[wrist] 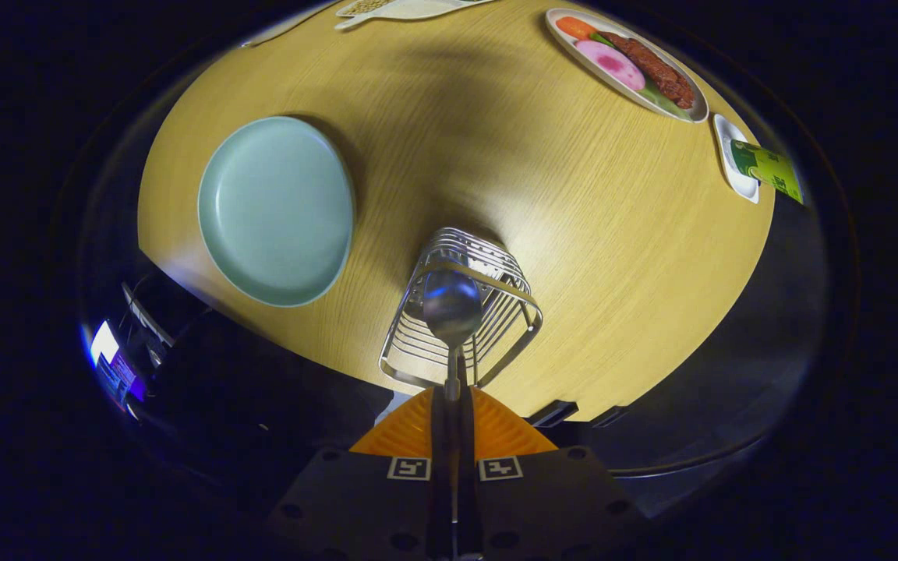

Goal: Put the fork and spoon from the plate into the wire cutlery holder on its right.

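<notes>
My gripper is shut on the handle of a metal spoon. The spoon's bowl points forward and hangs just above the wire cutlery holder, over its open top. The holder stands on the round wooden table, directly ahead of the fingers. A pale green plate lies to the left of the holder, bare on its visible surface. I cannot make out a fork among the wires of the holder.
Beyond the holder at the far right sits a white oval plate of food, and near it a small white dish with a green packet. A flat white item lies at the table's far edge. The near table edge runs just under the holder.
</notes>
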Demonstrator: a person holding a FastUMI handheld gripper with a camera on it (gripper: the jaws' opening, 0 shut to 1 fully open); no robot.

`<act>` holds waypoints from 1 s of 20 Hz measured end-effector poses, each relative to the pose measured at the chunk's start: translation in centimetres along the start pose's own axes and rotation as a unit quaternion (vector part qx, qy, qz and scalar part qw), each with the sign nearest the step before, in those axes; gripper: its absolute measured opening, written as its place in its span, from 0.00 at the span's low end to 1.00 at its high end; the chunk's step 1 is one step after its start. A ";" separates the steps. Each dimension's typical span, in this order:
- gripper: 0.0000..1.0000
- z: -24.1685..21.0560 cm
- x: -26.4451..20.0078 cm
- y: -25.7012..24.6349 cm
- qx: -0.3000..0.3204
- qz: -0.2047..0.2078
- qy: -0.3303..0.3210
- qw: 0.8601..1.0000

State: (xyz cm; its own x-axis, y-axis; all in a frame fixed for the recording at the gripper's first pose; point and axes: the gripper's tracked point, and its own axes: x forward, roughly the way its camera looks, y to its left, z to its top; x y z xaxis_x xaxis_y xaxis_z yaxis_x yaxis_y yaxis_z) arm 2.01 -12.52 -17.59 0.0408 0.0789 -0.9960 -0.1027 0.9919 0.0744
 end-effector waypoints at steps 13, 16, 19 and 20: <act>0.85 0.1 -0.5 -0.6 -0.027 0.000 -0.035 0.999; 0.99 0.1 -1.6 -0.9 -0.027 0.009 -0.085 0.996; 0.99 0.2 -3.2 -1.8 -0.022 0.019 -0.156 0.987; 0.99 0.2 -4.0 -2.4 -0.021 0.014 -0.180 0.983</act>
State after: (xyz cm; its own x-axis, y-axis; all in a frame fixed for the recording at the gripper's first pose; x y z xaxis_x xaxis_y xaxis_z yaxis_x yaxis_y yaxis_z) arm 2.26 -15.19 -13.80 0.3865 0.1428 -0.9112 -0.1489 0.9846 0.0911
